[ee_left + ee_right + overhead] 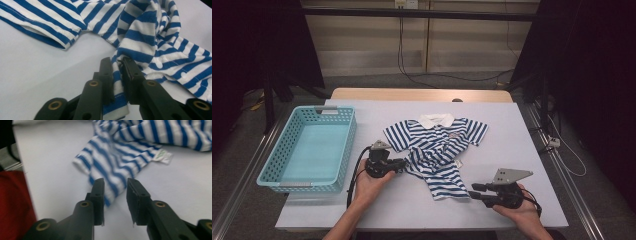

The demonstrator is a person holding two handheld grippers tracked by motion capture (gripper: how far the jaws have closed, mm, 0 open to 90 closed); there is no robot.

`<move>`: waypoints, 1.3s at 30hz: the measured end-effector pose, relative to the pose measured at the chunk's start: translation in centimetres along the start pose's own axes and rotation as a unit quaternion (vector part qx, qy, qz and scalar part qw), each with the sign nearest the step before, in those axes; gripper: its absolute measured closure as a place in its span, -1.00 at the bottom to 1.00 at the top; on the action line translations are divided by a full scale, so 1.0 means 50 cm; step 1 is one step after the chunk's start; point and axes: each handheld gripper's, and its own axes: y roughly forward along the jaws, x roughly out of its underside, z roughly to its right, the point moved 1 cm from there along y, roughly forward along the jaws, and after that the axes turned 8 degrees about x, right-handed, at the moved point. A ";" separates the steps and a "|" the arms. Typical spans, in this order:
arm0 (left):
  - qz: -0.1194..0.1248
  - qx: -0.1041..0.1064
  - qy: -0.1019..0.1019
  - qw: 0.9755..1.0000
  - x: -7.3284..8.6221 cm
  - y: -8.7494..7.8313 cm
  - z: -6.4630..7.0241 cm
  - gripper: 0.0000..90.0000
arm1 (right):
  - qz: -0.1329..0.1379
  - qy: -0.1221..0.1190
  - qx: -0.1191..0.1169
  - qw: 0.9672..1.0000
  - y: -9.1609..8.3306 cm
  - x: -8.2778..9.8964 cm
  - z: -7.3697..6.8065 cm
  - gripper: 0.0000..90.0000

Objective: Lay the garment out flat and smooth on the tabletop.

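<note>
A small blue-and-white striped polo shirt (434,145) with a white collar lies face up in the middle of the table, and its lower half is bunched and twisted. At the shirt's left side, my left gripper (404,164) is shut on a fold of the hem. In the left gripper view the striped cloth (140,37) fills the gap of the left gripper (116,61). My right gripper (473,191) rests low near the shirt's bottom right corner. Its jaws stand open in the right gripper view (115,181), with the shirt's corner (120,152) just beyond the tips and untouched.
A light blue plastic basket (347,145) sits at the table's left, close to my left hand. A white label (162,156) sticks out from the shirt's side. The pale table top (512,150) stretches bare to the right and front of the shirt.
</note>
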 end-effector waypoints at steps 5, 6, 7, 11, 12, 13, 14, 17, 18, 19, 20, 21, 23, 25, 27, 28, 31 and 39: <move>0.000 -0.002 0.029 1.000 0.004 -0.022 0.016 0.38 | 0.002 0.016 0.042 0.999 0.026 -0.021 0.036 0.47; 0.006 -0.003 0.026 1.000 0.005 -0.028 0.019 0.28 | 0.003 0.014 0.052 0.999 0.034 -0.026 0.044 0.47; 0.007 -0.007 0.038 0.999 0.005 -0.037 0.020 0.18 | 0.000 0.016 0.054 0.998 0.042 -0.031 0.051 0.51; 0.032 0.005 0.046 0.998 0.000 -0.063 0.040 -0.03 | -0.005 0.013 0.067 0.998 0.087 -0.057 0.079 0.52; 0.034 0.002 0.053 0.998 -0.002 -0.066 0.042 -0.05 | -0.006 0.011 0.069 0.998 0.100 -0.064 0.085 0.51; 0.038 0.003 0.057 0.998 -0.004 -0.066 0.045 -0.06 | -0.011 0.013 0.071 0.997 0.112 -0.069 0.089 0.51; 0.036 0.007 0.061 0.997 -0.005 -0.064 0.046 -0.06 | -0.011 0.014 0.070 0.997 0.123 -0.074 0.092 0.48; 0.013 0.018 0.083 0.996 -0.007 -0.045 0.052 0.29 | -0.023 0.011 0.073 0.997 0.151 -0.082 0.095 0.35; 0.005 0.015 0.083 0.996 -0.007 -0.035 0.051 0.26 | -0.028 0.005 0.078 0.997 0.158 -0.085 0.095 0.36; 0.000 0.019 0.079 0.997 -0.006 -0.025 0.051 0.24 | -0.032 0.005 0.079 0.996 0.164 -0.086 0.095 0.36; -0.008 0.016 0.084 0.996 -0.006 -0.017 0.051 0.23 | -0.032 0.003 0.080 0.996 0.169 -0.086 0.096 0.35; -0.011 0.016 0.086 0.996 -0.006 -0.007 0.052 0.16 | -0.032 0.002 0.078 0.996 0.173 -0.086 0.097 0.33; -0.023 0.016 0.088 0.996 -0.004 0.007 0.051 0.01 | -0.033 0.005 0.073 0.997 0.177 -0.084 0.095 0.30; -0.036 0.014 0.094 0.995 -0.002 0.018 0.052 -0.09 | -0.036 0.004 0.074 0.997 0.182 -0.083 0.094 0.25; -0.033 0.009 0.093 0.995 -0.003 0.023 0.049 -0.06 | -0.035 0.002 0.077 0.996 0.186 -0.082 0.091 0.26; -0.030 0.002 0.091 0.995 -0.003 0.024 0.046 -0.02 | -0.035 0.001 0.075 0.997 0.186 -0.082 0.089 0.34; -0.027 -0.017 0.083 0.996 -0.003 0.023 0.028 0.34 | -0.036 0.005 0.059 0.998 0.186 -0.083 0.085 0.64; -0.006 0.010 0.043 0.999 -0.007 -0.015 0.008 0.89 | -0.038 0.003 0.079 0.996 0.170 -0.083 0.079 0.98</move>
